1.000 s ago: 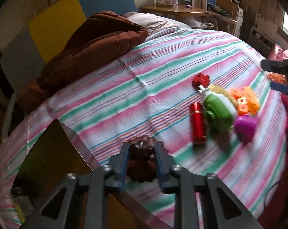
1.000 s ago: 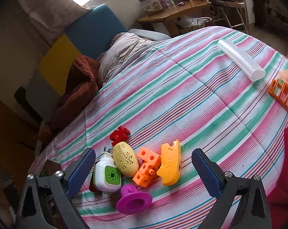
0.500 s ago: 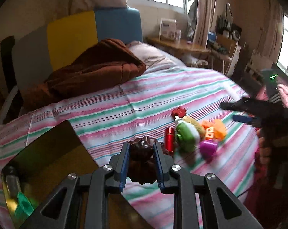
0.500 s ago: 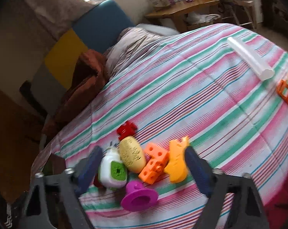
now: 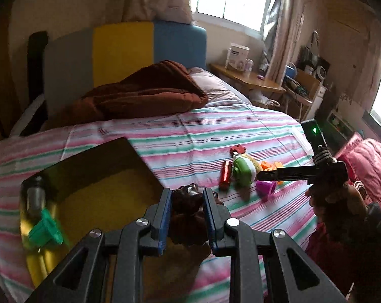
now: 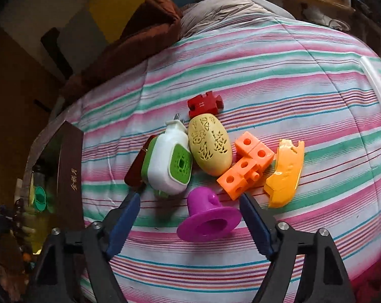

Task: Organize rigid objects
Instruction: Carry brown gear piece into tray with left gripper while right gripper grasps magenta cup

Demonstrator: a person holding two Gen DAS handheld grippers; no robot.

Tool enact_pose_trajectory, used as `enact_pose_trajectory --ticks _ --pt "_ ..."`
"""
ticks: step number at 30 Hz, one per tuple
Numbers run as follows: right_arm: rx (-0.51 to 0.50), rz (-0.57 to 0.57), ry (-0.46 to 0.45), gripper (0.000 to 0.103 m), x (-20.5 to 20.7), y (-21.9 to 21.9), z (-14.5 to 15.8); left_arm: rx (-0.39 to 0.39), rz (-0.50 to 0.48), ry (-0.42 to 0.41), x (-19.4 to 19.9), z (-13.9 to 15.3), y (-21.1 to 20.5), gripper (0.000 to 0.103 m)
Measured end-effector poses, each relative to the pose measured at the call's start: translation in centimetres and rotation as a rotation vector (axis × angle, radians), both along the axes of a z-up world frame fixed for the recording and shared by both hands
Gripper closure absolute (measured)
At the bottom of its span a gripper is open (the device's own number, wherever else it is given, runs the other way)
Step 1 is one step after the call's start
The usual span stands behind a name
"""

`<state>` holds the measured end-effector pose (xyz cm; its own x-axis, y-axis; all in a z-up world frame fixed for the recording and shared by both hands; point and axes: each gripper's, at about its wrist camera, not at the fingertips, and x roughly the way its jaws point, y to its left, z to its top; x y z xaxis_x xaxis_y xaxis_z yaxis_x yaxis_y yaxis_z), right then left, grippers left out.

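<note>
Toys lie clustered on the striped bedspread [image 6: 278,58]. Left gripper [image 5: 186,199] clamps a dark brown fluted piece [image 5: 186,198] above the box [image 5: 109,176], ready for dropping; right gripper [image 6: 190,208], wide apart, straddles the purple cup [image 6: 208,217], needing closure.

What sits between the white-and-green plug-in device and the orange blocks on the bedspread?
The pale yellow perforated egg-shaped case lies between the plug-in device and the orange blocks, touching or nearly touching both. The right wrist view shows it best.
</note>
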<state>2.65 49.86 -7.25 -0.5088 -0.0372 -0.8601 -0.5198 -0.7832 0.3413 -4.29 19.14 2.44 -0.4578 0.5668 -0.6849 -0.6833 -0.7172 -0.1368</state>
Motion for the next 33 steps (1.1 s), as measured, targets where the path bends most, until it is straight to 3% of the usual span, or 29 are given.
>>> enact_pose_trajectory --ticks 6,7,8,9,17,24,29,33 --pt "0.025 0.024 -0.080 0.024 -0.5 -0.3 -1.3 0.010 0.126 -0.036 -0.1 -1.0 -5.5 0.079" --pt "0.043 0.030 -0.111 0.031 -0.9 -0.5 -1.7 0.011 0.161 -0.048 -0.2 -1.4 -6.9 0.079" --pt "0.073 0.039 -0.151 0.047 -1.1 -0.7 -2.1 0.007 0.188 -0.055 -0.4 -1.7 -8.0 0.079" --pt "0.109 0.046 -0.189 0.047 -1.3 -0.9 -2.5 0.000 0.223 -0.063 -0.6 -2.1 -9.3 0.079" --pt "0.187 0.085 -0.198 0.048 -1.7 -2.1 -2.4 -0.012 0.456 -0.177 -3.5 -5.6 -17.5 0.079" --pt "0.230 0.099 -0.199 0.048 -2.1 -2.6 -2.3 -0.056 0.464 -0.199 -4.6 -7.5 -17.9 0.079" --pt "0.255 0.118 -0.202 0.048 -2.3 -3.2 -2.3 -0.115 0.449 -0.097 -6.2 -7.9 -16.4 0.079" --pt "0.260 0.119 -0.200 0.048 -2.1 -3.4 -2.3 -0.140 0.445 -0.069 -8.1 -8.0 -15.6 0.079"
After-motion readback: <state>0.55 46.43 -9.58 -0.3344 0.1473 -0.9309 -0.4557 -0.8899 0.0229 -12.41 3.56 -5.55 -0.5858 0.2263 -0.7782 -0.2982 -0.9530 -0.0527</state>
